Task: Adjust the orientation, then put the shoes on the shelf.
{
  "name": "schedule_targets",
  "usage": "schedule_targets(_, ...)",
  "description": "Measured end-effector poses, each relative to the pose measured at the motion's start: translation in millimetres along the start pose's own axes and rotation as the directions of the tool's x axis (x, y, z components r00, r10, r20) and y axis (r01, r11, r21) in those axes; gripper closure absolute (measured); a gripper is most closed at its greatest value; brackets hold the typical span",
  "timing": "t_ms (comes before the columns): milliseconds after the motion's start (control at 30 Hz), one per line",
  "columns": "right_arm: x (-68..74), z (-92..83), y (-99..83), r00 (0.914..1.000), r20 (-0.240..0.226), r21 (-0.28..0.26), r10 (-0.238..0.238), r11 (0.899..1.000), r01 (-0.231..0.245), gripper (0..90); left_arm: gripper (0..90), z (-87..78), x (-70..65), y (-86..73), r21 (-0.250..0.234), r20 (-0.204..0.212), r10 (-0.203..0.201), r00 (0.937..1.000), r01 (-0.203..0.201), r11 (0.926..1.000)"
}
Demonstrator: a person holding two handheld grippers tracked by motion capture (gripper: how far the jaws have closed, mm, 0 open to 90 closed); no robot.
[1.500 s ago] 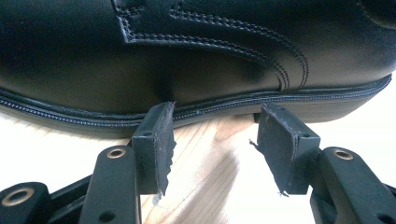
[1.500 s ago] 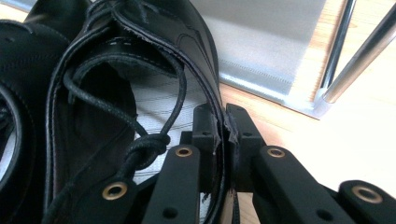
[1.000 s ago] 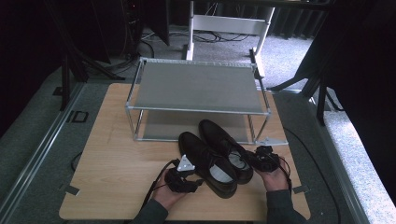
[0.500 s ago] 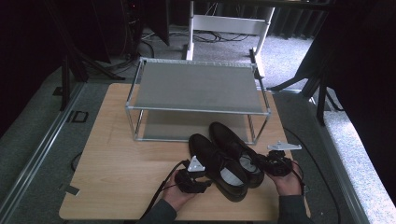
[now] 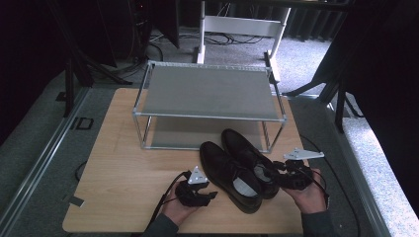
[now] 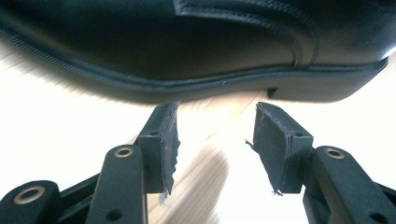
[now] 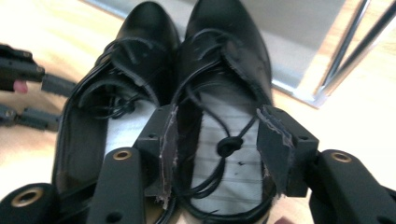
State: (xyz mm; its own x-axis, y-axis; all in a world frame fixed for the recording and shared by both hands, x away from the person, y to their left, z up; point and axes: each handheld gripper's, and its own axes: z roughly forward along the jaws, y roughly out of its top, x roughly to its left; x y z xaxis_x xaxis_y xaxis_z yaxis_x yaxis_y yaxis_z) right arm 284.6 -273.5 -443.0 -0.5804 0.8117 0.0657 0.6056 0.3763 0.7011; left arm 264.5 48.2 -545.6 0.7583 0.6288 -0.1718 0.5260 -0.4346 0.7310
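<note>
High view: pair of black leather lace-up dress shoes on the wooden table point(image 5: 123, 163), side by side and touching, toes toward the two-tier metal shoe rack point(image 5: 207, 94), just in front of its lower shelf. Left shoe point(image 5: 228, 175) is nearer the left gripper point(image 5: 210, 196), which sits low beside its outer flank. Right shoe point(image 5: 249, 160) has the right gripper point(image 5: 276, 168) over its heel opening.

Left gripper view: jaws apart, nothing between them, aimed at the left shoe's point(image 6: 196, 46) side wall and welt, just short of touching. Sole edge looks stiff, with a low heel block at right. The upper is smooth and shiny, so likely slippery if pinched on the flank.

Right gripper view: jaws have just been opening and stand apart above the right shoe's point(image 7: 224, 70) collar, pads not pressing; loose laces and the striped insole show between them. Left shoe point(image 7: 126, 74) alongside.

Judgement: moderately heavy, firm sole, soft collar and tongue. Best hold is the heel counter or collar rim, one pad inside, one outside. Avoid grabbing laces alone, since the shoe would swing. Polished leather could scuff under the frayed pads point(image 7: 273, 144).
</note>
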Motion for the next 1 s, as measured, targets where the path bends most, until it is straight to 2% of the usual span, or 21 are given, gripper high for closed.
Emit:
schedule_targets(133, 6.3, 0.4, 0.8, 0.9996, -0.024, 0.028, -0.017, 0.999, 0.018, 44.6, 50.1, -7.4, 5.4, -5.6, -0.005, -0.017, -0.019, 0.9997, 0.019, 0.9998)
schedule_targets(167, 9.1, 1.0, 0.8, 0.9991, -0.034, 0.05, -0.025, 0.998, 0.027, 44.0, 50.1, -8.7, 6.5, -6.8, -0.008, -0.021, -0.024, 0.9995, 0.024, 0.9997)
schedule_targets(267, 11.7, 2.1, 0.3, 0.9983, -0.056, 0.08, -0.02, 0.996, 0.024, 43.5, 49.7, -13.8, 10.8, -11.4, -0.008, -0.034, -0.039, 0.9986, 0.039, 0.9992)
schedule_targets(400, 10.7, 5.5, -2.1, 0.9984, -0.056, 0.088, 0.007, 0.996, -0.002, 43.3, 49.5, -16.8, 16.7, -15.9, -0.011, -0.032, -0.069, 0.9971, 0.068, 0.9976)
schedule_targets(733, 10.1, 18.5, -6.9, 0.9971, -0.077, 0.159, 0.0, 0.987, 0.013, 41.8, 49.1, -17.9, 18.6, -16.1, -0.013, -0.033, -0.066, 0.9973, 0.065, 0.9978)
schedule_targets(1000, 11.1, 24.4, -7.5, 0.9964, -0.085, 0.19, -0.003, 0.982, 0.019, 40.1, 48.9, -15.3, 16.4, -15.9, -0.011, -0.032, -0.063, 0.9975, 0.063, 0.9979)
